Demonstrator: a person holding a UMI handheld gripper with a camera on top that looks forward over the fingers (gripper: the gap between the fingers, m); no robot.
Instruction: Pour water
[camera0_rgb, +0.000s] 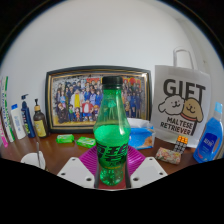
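- Left: toiletry bottles (22, 118) along the wall.
- Middle: green bottle (112, 132) upright between the jaws of the gripper (112, 172), apparently clamped; framed photo (88, 98) behind.
- Right: gift bag (184, 100) on the surface (60, 152).

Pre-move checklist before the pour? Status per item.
1. Green bottle sits between the fingers of the hand-held gripper: ok.
2. Both fingers pressing on the bottle: cannot tell, contact points are hidden by the bottle's base.
3. Bottle upright: ok.
4. Cap off for pouring: not ok, the dark cap is on.
5. Receiving vessel located: cannot tell; a blue bowl sits just behind the bottle on its right, but nothing marks it as the target.
6. Clutter near the pour path: not ok, the picture frame, gift bag and small green items stand close behind.
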